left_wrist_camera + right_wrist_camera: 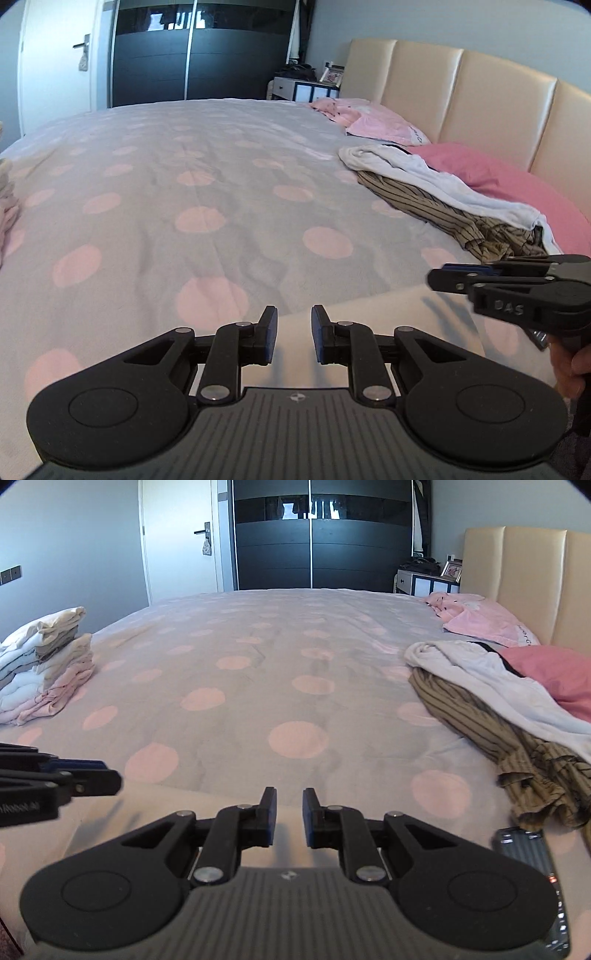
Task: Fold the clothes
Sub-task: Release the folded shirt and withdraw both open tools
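A striped brown-and-tan garment (443, 210) (491, 720) lies crumpled on the right side of the bed, with a white garment (436, 173) (491, 679) draped over it. A stack of folded clothes (44, 668) sits at the bed's left edge. My left gripper (294, 338) is open and empty, low over the near edge of the bed. My right gripper (289, 818) is open and empty beside it; it also shows at the right of the left wrist view (443, 278). Both are well short of the unfolded clothes.
The bed has a grey cover with pink dots (277, 672). Pink pillows (487, 620) (517, 184) lie by the cream headboard (480, 96). A phone (532, 871) lies at the near right. A dark wardrobe (321, 535), a door and a nightstand (424, 579) stand beyond.
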The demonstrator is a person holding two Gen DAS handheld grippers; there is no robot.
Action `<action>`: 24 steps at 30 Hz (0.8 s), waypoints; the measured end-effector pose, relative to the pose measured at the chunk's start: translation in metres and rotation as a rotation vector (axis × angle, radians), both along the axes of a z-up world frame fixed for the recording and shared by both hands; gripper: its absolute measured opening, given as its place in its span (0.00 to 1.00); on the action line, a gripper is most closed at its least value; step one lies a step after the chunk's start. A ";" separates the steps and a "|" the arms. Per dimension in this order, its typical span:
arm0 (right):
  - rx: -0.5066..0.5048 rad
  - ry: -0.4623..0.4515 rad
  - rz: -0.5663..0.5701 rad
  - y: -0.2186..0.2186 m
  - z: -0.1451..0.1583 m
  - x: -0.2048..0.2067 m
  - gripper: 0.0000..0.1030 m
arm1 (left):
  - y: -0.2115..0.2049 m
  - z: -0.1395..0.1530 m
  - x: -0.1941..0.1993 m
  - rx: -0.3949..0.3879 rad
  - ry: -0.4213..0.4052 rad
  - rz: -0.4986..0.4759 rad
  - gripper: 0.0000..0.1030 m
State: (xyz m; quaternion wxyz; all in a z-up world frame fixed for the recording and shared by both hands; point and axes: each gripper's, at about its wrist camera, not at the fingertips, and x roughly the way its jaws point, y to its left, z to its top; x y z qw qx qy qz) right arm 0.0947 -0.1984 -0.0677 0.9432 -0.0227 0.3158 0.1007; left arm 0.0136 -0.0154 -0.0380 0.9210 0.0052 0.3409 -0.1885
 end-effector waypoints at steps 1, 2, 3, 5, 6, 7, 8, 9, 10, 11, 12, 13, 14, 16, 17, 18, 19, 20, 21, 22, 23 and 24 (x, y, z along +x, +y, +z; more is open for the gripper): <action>-0.008 0.013 0.002 0.004 -0.006 0.003 0.23 | -0.002 -0.005 0.003 0.012 0.010 -0.002 0.16; -0.022 0.035 0.005 0.006 -0.013 0.006 0.25 | -0.003 -0.010 0.007 0.022 0.027 0.002 0.16; -0.030 0.068 0.007 0.007 -0.021 0.009 0.25 | -0.001 -0.017 0.011 0.029 0.056 0.012 0.16; -0.028 0.141 0.010 0.005 -0.037 0.013 0.25 | 0.002 -0.027 0.013 0.036 0.086 0.016 0.16; -0.016 0.139 0.012 0.003 -0.041 0.012 0.25 | 0.004 -0.032 0.013 0.038 0.095 0.015 0.15; -0.003 0.137 0.015 0.000 -0.044 0.012 0.25 | 0.005 -0.037 0.013 0.040 0.104 0.013 0.15; 0.009 0.134 0.017 -0.002 -0.048 0.011 0.25 | 0.007 -0.041 0.013 0.042 0.112 0.011 0.15; 0.014 0.129 0.021 -0.003 -0.050 0.010 0.25 | 0.009 -0.046 0.013 0.044 0.121 0.010 0.15; 0.012 0.122 0.024 -0.004 -0.051 0.008 0.25 | 0.011 -0.048 0.012 0.041 0.128 0.009 0.15; 0.012 0.117 0.025 -0.004 -0.053 0.007 0.25 | 0.013 -0.048 0.013 0.029 0.133 0.012 0.15; 0.012 0.112 0.027 -0.004 -0.054 0.006 0.25 | 0.015 -0.049 0.013 0.016 0.139 0.017 0.15; 0.012 0.110 0.029 -0.004 -0.054 0.006 0.25 | 0.016 -0.048 0.013 0.010 0.142 0.020 0.15; 0.016 0.112 0.029 -0.005 -0.054 0.006 0.25 | 0.014 -0.047 0.013 0.016 0.141 0.020 0.15; 0.027 0.121 0.027 -0.007 -0.051 0.008 0.25 | 0.012 -0.045 0.013 0.030 0.136 0.018 0.15; 0.029 0.124 0.027 -0.007 -0.050 0.009 0.25 | 0.010 -0.044 0.012 0.042 0.128 0.015 0.15; 0.032 0.127 0.026 -0.008 -0.048 0.009 0.26 | 0.008 -0.043 0.011 0.052 0.119 0.013 0.15; 0.030 0.126 0.026 -0.008 -0.045 0.009 0.26 | 0.007 -0.041 0.009 0.059 0.111 0.011 0.15; 0.024 0.121 0.026 -0.008 -0.041 0.008 0.26 | 0.006 -0.039 0.007 0.063 0.102 0.012 0.15; 0.018 0.117 0.026 -0.008 -0.037 0.007 0.28 | 0.005 -0.035 0.005 0.063 0.090 0.015 0.16; 0.019 0.103 0.024 -0.008 -0.032 0.005 0.29 | 0.005 -0.031 0.002 0.062 0.075 0.016 0.16; 0.030 0.079 0.020 -0.008 -0.026 0.002 0.31 | 0.003 -0.026 -0.001 0.055 0.055 0.013 0.16; 0.033 0.058 0.014 -0.007 -0.021 0.000 0.31 | 0.002 -0.021 -0.003 0.044 0.035 0.005 0.17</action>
